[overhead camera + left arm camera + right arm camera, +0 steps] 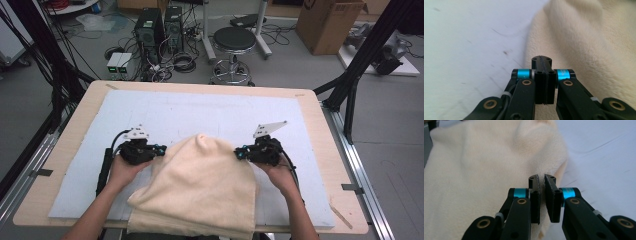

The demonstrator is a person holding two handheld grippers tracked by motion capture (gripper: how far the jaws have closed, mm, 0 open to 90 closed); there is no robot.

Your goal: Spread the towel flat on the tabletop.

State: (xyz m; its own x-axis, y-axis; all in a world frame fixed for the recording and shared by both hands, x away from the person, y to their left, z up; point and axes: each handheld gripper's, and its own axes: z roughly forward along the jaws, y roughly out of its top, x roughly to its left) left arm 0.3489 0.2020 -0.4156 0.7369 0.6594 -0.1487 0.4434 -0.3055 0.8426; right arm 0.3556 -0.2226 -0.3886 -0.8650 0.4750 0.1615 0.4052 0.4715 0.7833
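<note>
Cloth: a cream fleece cloth (pixel 200 190) is lying bunched on the pale blue mat (pixel 200 107) of the worktop (pixel 320 140), its near end hanging over the person's edge and a rounded hump pointing away from the person.
Left hand-held gripper: the left hand-held gripper (pixel 161 149) is sitting at the cloth's left edge; in the left gripper view (pixel 544 75) its jaws are standing fully together, and whether any fleece is pinched between them cannot be told, since the cloth edge is lying just beside the tips.
Right hand-held gripper: the right hand-held gripper (pixel 239 153) is meeting the cloth's right edge; in the right gripper view (pixel 542 195) the jaws are pressing a thin fold of fleece in the narrow slot between them.
Risk, uneven hold: if the left side is gripping nothing, a lift is likely dragging the cloth sideways and twisting it.
Risk, shallow bite: the right pinch is looking thin, so the soft pile could be slipping out under tension.
Risk, overhang: the hanging end is adding weight and could be pulling the cloth off the worktop.
</note>
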